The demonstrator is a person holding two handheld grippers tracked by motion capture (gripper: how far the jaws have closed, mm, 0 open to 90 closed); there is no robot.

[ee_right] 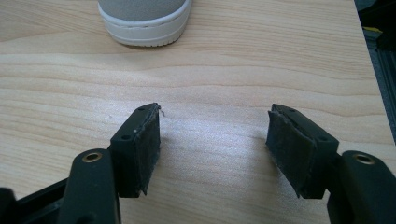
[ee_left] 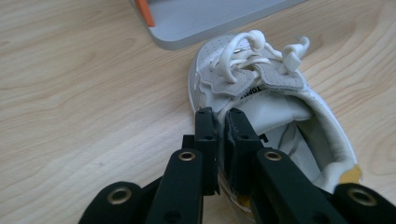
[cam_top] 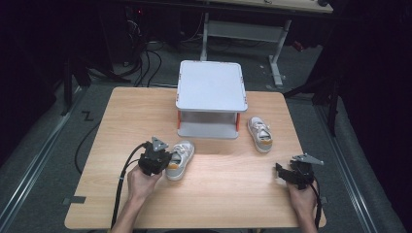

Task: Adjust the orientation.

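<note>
1. Nearest to us, our left gripper [ee_left: 218,116] has its jaws pinched tight on the side wall of the left shoe [ee_left: 280,112], close to the heel end; one pad sits outside the shoe, the other inside its opening.
2. In the high view the same left gripper [cam_top: 167,159] lies over the heel of that left shoe [cam_top: 182,158], with the toe pointing away from the tool towards the shelf.
3. Just past the left gripper's tips we see the shoe's white laces [ee_left: 254,49] and tongue, and beyond them the grey base plate [ee_left: 196,21] of the shelf with an orange post [ee_left: 144,11] at its corner.
4. Our right gripper [ee_right: 212,135] hovers above bare wooden table [ee_right: 233,56] with its jaws spread wide and nothing between them.
5. Ahead of the right gripper's tips, well apart, the heel of the right shoe [ee_right: 144,18] shows.
6. From above, the right gripper [cam_top: 282,170] rests near the table's right edge; the right shoe [cam_top: 260,134] stands beyond it, beside the shelf.
7. Farthest from both tools stands the grey two-tier shelf [cam_top: 210,87], at the table's far middle.
</note>
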